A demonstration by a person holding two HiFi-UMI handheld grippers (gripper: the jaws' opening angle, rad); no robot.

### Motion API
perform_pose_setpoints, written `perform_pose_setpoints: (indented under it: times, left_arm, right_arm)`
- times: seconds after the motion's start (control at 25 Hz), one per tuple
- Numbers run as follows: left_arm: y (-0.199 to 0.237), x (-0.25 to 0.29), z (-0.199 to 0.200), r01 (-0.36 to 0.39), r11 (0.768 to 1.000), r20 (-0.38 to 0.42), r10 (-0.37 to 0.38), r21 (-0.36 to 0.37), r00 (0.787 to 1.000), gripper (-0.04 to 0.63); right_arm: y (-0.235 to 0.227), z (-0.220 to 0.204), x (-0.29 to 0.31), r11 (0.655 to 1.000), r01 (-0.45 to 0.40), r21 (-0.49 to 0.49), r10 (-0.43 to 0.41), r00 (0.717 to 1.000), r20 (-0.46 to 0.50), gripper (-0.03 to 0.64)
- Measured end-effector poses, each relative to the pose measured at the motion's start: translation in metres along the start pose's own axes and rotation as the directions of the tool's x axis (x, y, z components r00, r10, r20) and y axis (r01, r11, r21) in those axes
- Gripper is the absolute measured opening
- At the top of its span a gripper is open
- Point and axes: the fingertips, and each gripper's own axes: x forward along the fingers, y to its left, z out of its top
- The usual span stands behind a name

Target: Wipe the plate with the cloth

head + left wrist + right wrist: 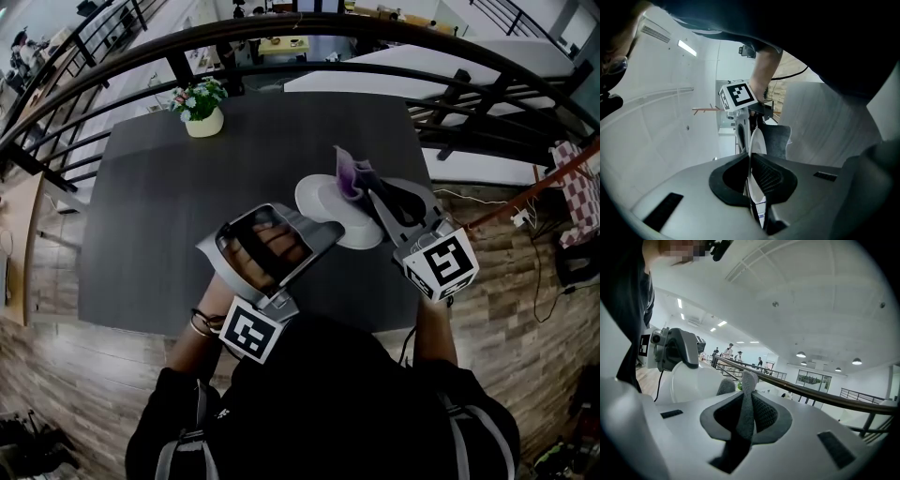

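Head view: left hand-held gripper [323, 232] clasped the plate [323, 197]; right hand-held gripper [373, 195] pinched the cloth [350, 173] at one o'clock.

One plate [323, 199], one cloth [349, 173] — two grippers [326, 229] [367, 186] (one flowerpot [203, 122]).

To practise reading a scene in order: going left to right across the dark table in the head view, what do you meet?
Potted flowers → left gripper → cloth → right gripper. The plate is left out: it overlaps both grippers and the cloth.
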Motion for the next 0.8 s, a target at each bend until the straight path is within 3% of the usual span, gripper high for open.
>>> perform_pose_setpoints:
  times: [0.48, 0.8]
  left_arm:
    - [-0.004, -0.001, 0.003, 0.006, 0.999, 0.020, -0.005, -0.039, 1.000, 0.017]
    - [-0.009, 0.000, 0.002, 0.025, 0.999, 0.016, -0.024, -0.037, 1.000, 0.017]
  right_arm:
    - [-0.025, -0.016, -0.010, 0.997, 0.083, 0.005, -0.082, 0.996, -0.018, 0.043]
    - [-0.025, 0.038, -0.020, 0.995, 0.074, -0.063, -0.067, 0.992, 0.111, 0.044]
